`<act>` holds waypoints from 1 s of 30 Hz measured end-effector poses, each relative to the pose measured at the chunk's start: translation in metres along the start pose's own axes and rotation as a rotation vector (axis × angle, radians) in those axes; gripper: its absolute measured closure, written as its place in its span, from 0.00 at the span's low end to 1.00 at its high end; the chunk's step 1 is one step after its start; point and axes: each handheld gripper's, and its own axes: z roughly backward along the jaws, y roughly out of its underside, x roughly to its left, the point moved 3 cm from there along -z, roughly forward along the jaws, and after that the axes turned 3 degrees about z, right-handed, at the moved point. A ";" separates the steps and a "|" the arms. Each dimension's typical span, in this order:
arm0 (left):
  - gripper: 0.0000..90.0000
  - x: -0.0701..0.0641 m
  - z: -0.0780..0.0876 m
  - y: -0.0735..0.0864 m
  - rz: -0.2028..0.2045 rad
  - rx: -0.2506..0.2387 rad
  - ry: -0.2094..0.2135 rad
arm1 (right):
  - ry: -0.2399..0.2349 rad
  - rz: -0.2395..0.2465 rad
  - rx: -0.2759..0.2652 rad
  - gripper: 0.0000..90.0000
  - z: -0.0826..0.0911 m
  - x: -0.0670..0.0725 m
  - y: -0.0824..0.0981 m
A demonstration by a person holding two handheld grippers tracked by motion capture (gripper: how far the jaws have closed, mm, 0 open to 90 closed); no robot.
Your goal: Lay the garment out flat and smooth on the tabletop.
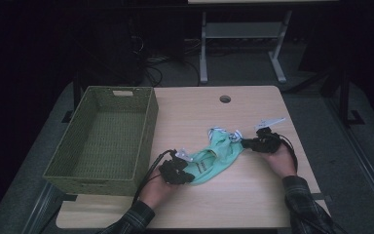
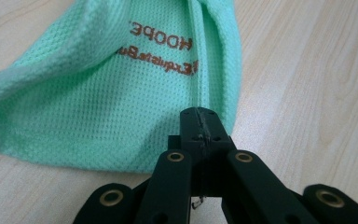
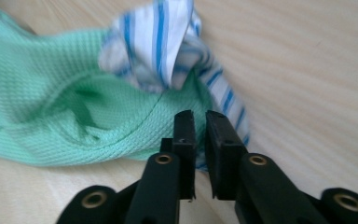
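Here my left gripper (image 2: 200, 122) has its jaws pinching the mint-green garment (image 2: 121, 93) lying on the desk (image 1: 253, 195), mirrored orange print reading roughly "HOOPE" above a blurred line, while my right gripper (image 3: 199, 122) stands slightly parted at its blue-striped trim (image 3: 168, 42).

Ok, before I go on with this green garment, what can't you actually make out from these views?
- High view: whether the right gripper touches the green garment; too small and dark.
- Left gripper view: the orange lettering is cut by a fold.
- Left gripper view: the left gripper is shut at the garment's edge; fabric between the pads is hidden.
- Right gripper view: the striped trim is blurred; the slightly parted jaws hide what lies behind.
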 end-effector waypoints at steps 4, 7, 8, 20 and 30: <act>0.99 0.000 0.000 0.000 0.004 -0.007 0.003 | 0.014 0.016 -0.036 0.87 0.016 -0.001 -0.011; 0.99 -0.001 -0.001 0.000 0.006 -0.014 -0.001 | 0.015 0.020 -0.056 0.86 0.026 -0.002 -0.024; 0.99 -0.001 -0.001 0.000 0.007 -0.014 -0.001 | 0.012 0.019 -0.059 0.85 0.028 -0.002 -0.027; 0.99 -0.001 0.000 0.000 -0.016 -0.002 -0.011 | -0.038 0.065 -0.044 0.82 0.007 0.016 -0.070; 0.99 0.000 0.000 0.000 -0.014 0.003 -0.006 | -0.054 0.073 0.005 0.84 -0.019 0.025 -0.085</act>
